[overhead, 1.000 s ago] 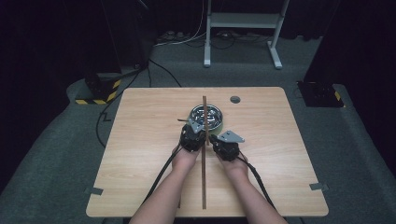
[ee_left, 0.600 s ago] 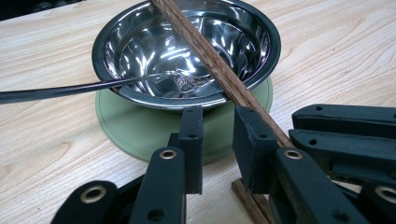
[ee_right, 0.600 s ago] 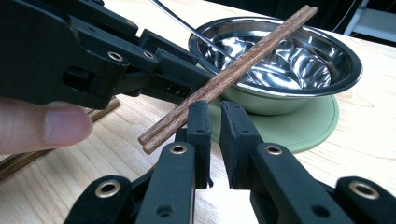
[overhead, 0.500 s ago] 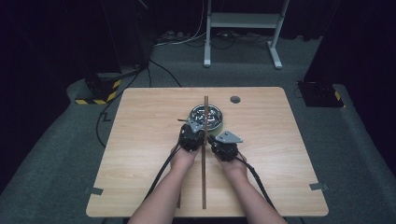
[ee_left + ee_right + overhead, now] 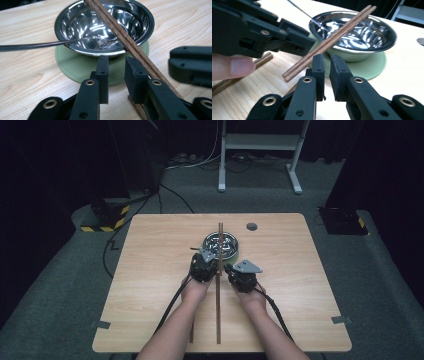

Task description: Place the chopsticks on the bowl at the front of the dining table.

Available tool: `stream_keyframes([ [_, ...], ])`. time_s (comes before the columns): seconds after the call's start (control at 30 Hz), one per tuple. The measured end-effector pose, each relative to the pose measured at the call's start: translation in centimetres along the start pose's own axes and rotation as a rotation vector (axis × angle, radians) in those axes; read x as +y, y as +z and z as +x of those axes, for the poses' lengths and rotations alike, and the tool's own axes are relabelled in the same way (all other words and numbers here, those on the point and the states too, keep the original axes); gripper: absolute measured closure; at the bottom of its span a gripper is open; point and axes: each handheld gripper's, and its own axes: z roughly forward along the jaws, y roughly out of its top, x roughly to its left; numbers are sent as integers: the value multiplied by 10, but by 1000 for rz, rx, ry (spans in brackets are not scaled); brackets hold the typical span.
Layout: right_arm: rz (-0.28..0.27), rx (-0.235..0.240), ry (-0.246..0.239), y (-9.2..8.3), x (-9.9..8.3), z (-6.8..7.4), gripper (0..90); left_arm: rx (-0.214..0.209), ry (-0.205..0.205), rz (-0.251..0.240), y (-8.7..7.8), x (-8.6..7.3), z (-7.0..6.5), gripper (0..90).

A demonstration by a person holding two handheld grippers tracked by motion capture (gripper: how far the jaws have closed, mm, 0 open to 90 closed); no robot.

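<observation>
A steel bowl sits on a round green mat at mid-table. A pair of brown wooden sticks lies slanted across the bowl's rim; its near end stops just left of my right gripper's jaws. My left gripper points at the bowl, jaws nearly together with nothing between them; the sticks pass along the outside of its right jaw. My right gripper stands beside it, jaws also nearly together around nothing. In the high view both grippers flank a long stick.
A thin dark rod leans out of the bowl to its left. Another wooden stick lies flat on the table under the left gripper. A small dark disc sits at the far right of the table. Cables trail back from both grippers.
</observation>
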Motion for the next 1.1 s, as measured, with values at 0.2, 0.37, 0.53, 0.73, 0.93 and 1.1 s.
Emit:
stream_keyframes([
  [0.2,23,-22,14,5,8,-10,860,13,2,-40,-4,2,2,766],
  [0.37,10,-20,36,9,12,-9,860,1,-9,-47,1,0,0,778],
  [0.53,22,-24,34,12,13,-9,859,-8,-9,-47,4,-3,-4,778],
  [0.73,20,-25,43,15,14,-10,858,-15,-16,-43,7,-5,-5,778],
  [0.93,26,-29,37,18,15,-7,858,-21,-26,-41,8,-5,-6,778],
  [1.1,39,-25,42,22,13,-5,858,-31,-31,-36,9,-6,-6,781],
])
